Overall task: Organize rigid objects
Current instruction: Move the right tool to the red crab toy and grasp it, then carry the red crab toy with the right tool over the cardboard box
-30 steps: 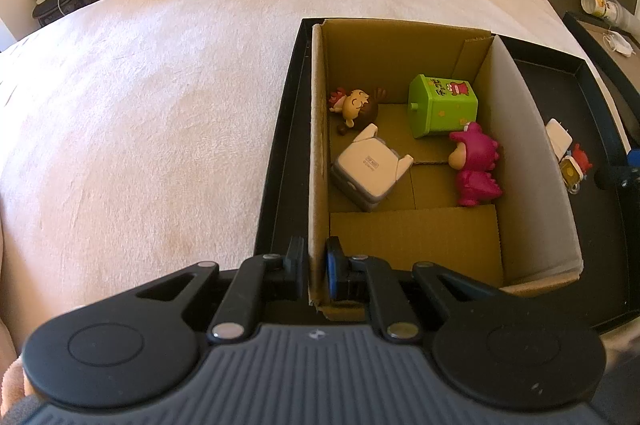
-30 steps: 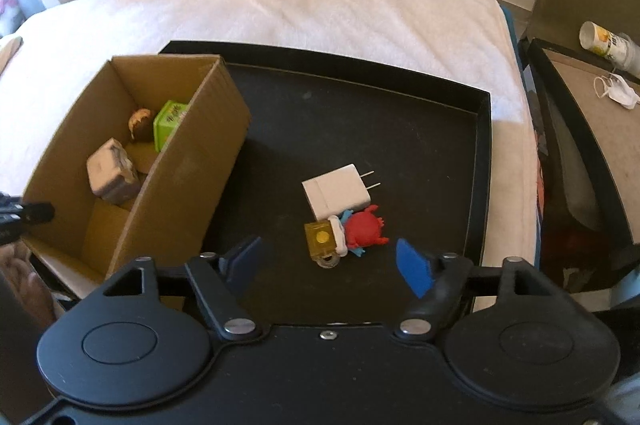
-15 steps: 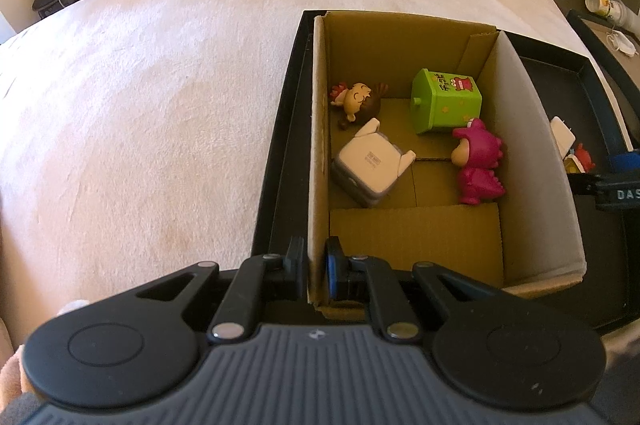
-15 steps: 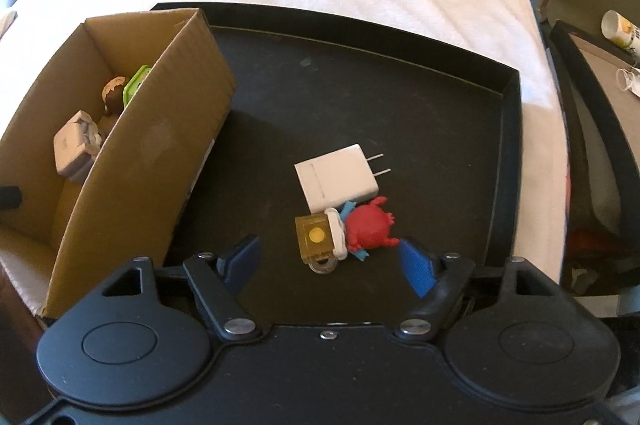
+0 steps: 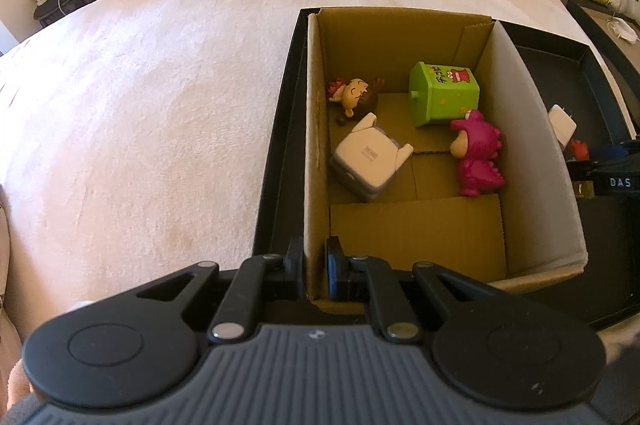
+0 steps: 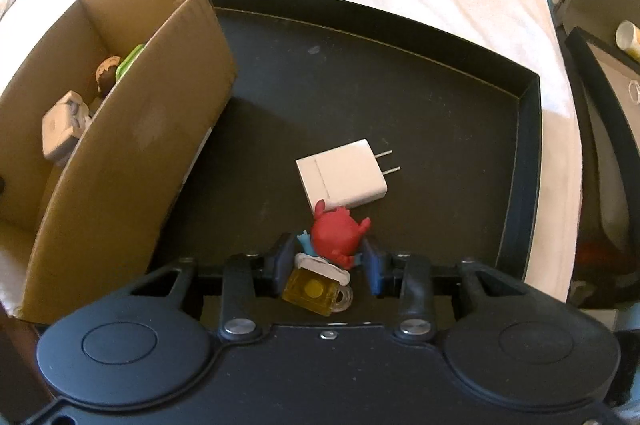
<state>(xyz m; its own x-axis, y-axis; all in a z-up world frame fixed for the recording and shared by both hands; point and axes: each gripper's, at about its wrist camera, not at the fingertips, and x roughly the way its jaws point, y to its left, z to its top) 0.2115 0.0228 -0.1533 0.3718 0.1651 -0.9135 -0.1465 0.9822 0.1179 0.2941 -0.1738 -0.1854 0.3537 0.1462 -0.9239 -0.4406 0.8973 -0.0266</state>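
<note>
Two containers on a plush cream bed [image 5: 160, 97]: black tray [image 6: 400, 97], cardboard box [image 5: 400, 37].
My left gripper [image 5: 314, 265] pinches the box wall; my right gripper [image 6: 329, 259], fingers narrowed, brackets the red figure [image 6: 336, 233], contact unclear. Box holds green cube [image 5: 444, 97], pink dinosaur [image 5: 478, 153], white cube [image 5: 368, 161].

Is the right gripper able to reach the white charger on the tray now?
Probably yes. The white charger lies uncovered just ahead of the right gripper, but the red figure sits between its fingers, directly in the way.
</note>
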